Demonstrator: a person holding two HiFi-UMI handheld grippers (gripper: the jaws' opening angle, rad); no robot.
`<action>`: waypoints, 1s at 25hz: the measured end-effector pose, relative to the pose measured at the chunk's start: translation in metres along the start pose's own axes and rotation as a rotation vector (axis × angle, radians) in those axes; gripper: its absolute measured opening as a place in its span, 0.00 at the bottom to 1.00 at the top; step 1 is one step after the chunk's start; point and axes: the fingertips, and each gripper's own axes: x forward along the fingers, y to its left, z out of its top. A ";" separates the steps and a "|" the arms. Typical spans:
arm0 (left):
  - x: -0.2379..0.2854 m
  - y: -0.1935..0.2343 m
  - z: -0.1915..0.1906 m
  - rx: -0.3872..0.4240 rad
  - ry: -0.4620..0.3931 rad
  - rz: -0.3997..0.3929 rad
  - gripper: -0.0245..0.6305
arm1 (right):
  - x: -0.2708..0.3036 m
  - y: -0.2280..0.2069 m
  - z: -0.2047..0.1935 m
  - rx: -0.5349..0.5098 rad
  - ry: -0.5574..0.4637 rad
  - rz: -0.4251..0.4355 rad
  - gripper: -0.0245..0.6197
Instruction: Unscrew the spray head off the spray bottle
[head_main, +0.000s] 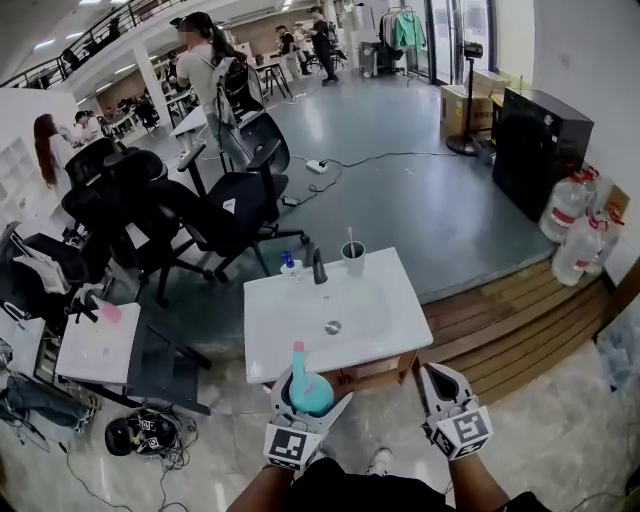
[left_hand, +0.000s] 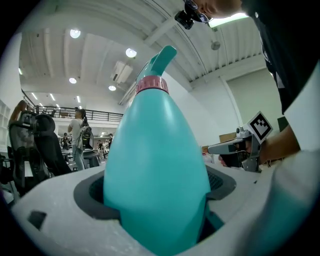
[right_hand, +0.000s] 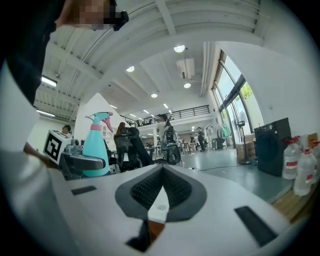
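A teal spray bottle (head_main: 310, 393) with a pink collar (left_hand: 151, 85) and a teal spray head (left_hand: 163, 56) stands upright between the jaws of my left gripper (head_main: 308, 408), which is shut on its wide body (left_hand: 157, 175). The bottle is held in the air just in front of the near edge of the white table (head_main: 385, 322). My right gripper (head_main: 441, 374) is to its right, apart from it, shut with nothing between its pads (right_hand: 161, 176). In the right gripper view the bottle (right_hand: 96, 149) and the left gripper (right_hand: 80, 163) show at the left.
On the far edge of the table stand a dark cup with a straw (head_main: 353, 258), a dark bottle (head_main: 319, 268) and a small blue item (head_main: 289, 262). Office chairs (head_main: 225, 205) stand behind, a small side table (head_main: 95, 345) at left, water jugs (head_main: 575, 225) at right.
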 end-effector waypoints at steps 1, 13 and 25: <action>0.002 0.001 0.003 -0.018 0.005 0.014 0.75 | 0.005 0.001 0.000 0.000 -0.002 0.017 0.05; 0.043 0.064 -0.022 -0.008 0.006 0.052 0.76 | 0.086 -0.034 0.000 0.218 -0.042 0.052 0.04; 0.091 0.148 -0.030 -0.005 -0.036 0.050 0.75 | 0.184 -0.031 0.015 0.135 -0.027 0.059 0.05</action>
